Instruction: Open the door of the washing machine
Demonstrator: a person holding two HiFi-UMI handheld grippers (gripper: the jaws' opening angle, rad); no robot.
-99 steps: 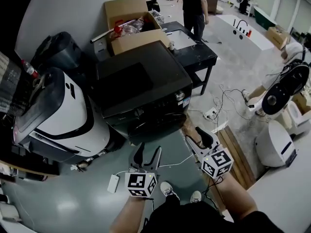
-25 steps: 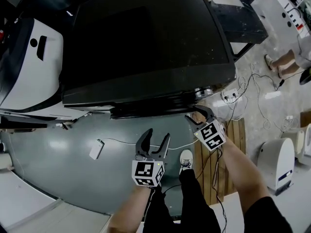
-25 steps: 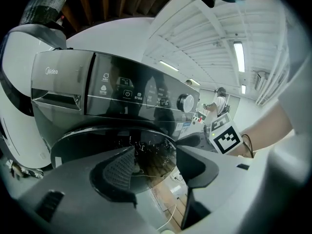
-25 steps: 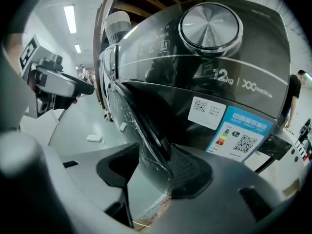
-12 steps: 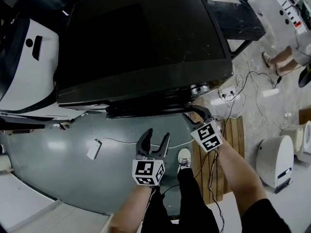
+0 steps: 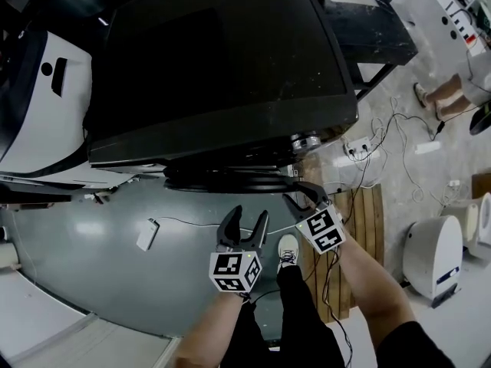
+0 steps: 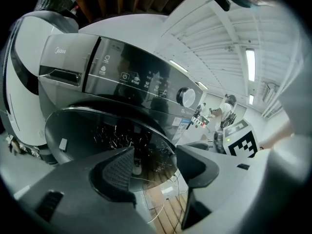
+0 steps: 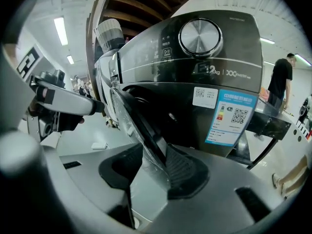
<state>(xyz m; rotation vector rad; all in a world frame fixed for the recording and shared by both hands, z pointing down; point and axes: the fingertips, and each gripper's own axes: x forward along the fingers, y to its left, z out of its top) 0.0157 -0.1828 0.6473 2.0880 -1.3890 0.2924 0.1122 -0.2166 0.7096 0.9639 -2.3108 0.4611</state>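
The black front-loading washing machine (image 6: 222, 60) fills the top of the head view. Its round glass door (image 6: 230, 181) stands a little ajar from the front. My right gripper (image 6: 301, 192) is at the door's right edge. In the right gripper view the door's rim (image 8: 139, 126) runs between the pads of the right gripper (image 8: 151, 167), whose jaws have just been closing on it. My left gripper (image 6: 245, 222) hangs open in front of the door, touching nothing. In the left gripper view the door glass (image 7: 97, 130) lies beyond the empty left gripper (image 7: 153, 167).
A white appliance (image 6: 46, 98) stands against the washer's left side. A wooden pallet (image 6: 360, 213), loose cables (image 6: 383, 144) and a white robot base (image 6: 433, 259) are on the right. A white adapter (image 6: 147, 236) lies on the grey floor. A person's legs (image 6: 445, 90) are far right.
The right gripper has shifted left and toward me with the door's edge, and the door has swung slightly out from the washer front. The left gripper has barely moved.
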